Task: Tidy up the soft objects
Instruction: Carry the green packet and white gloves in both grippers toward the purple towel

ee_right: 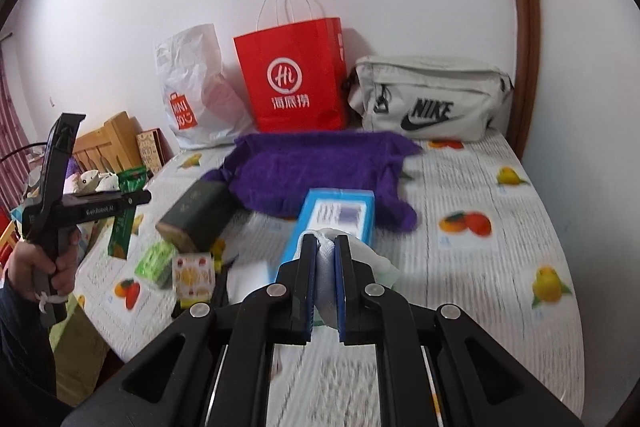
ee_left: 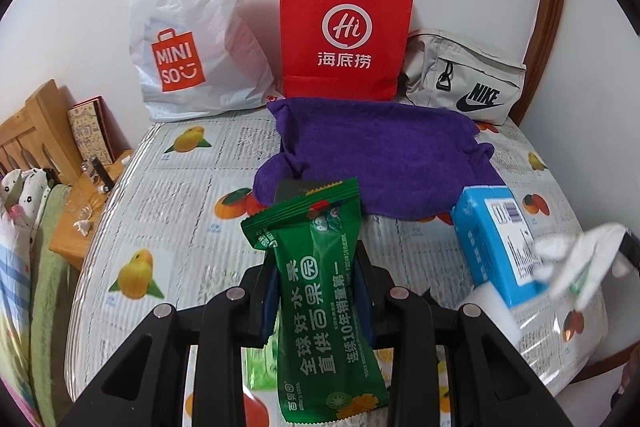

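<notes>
left hand-held gripper [ee_left: 316, 287]: clamped on green snack pouch [ee_left: 324, 291], lifted off tabletop [ee_left: 168, 211] for sorting | right hand-held gripper [ee_right: 324, 277]: pinching white soft packet [ee_right: 326, 267] above blue box [ee_right: 336, 215] | likely headed for bags behind purple towel [ee_left: 380, 155]

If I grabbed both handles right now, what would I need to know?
Left claw: shut on the green snack packet, lifted above the table.
Right claw: shut on a white cloth pouch, just in front of the blue box.
The purple towel lies spread before the three bags.
Nothing visibly bagged yet; both held items and the loose packs remain.
</notes>
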`<state>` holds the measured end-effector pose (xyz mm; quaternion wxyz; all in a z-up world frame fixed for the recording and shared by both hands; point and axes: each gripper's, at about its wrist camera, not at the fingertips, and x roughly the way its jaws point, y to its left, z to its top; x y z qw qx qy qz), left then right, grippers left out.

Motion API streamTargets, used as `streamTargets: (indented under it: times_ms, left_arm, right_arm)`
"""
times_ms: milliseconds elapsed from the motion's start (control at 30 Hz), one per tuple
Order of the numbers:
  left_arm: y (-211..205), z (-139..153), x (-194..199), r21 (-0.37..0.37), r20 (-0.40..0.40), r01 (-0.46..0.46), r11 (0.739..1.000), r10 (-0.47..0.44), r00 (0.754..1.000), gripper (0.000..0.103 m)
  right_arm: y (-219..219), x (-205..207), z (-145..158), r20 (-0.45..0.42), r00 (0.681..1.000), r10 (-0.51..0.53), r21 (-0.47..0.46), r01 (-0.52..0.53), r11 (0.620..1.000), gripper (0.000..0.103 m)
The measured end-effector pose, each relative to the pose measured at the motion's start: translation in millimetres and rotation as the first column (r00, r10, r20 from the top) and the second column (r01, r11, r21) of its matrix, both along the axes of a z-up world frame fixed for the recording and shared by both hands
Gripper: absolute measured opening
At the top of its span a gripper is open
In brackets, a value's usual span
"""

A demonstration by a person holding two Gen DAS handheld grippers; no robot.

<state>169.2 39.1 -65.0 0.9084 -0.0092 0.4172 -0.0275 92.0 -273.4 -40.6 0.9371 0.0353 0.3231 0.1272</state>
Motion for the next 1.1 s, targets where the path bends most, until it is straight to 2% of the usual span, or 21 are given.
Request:
streamTargets:
  times_ms: [267,500,767,967,1100]
  left_arm:
    - [-1.1,-0.1,51.0,-0.005,-0.026,0.001,1.000,-0.001,1.000,0.031]
    - [-5.3,-3.8,102.3,-0.002,-0.040,0.007,1.000,-0.007,0.999,0.031]
    - [-7.0,-28.2,161.3,-0.057,-0.104,0.014,0.998,-0.020,0.994,0.031]
    - [-10.0,-41.3,199.7,-0.050,-0.123,0.003,0.999,-0.009,0.992,0.031]
    - [-11.3,-55.3,226.9,-0.067,-0.167,-0.001,0.998,-0.010,0.986,0.031]
  right_arm:
    - [7.9,75.2,11.1,0.020,1.000,0.001,0.007,-0.001,1.000,0.009]
    - [9.6,141.3,6.4,0.017,1.000,-0.008,0.018,0.007,1.000,0.009]
    - [16.0,198.2,-18.2,-0.015,1.000,0.014,0.004,-0.014,1.000,0.009]
    - [16.3,224.1,-36.5,-0.048,0.998,0.032,-0.006,-0.032,0.999,0.009]
    - [17.5,235.8,-51.3,-0.071,0.997,0.044,-0.019,-0.045,0.999,0.009]
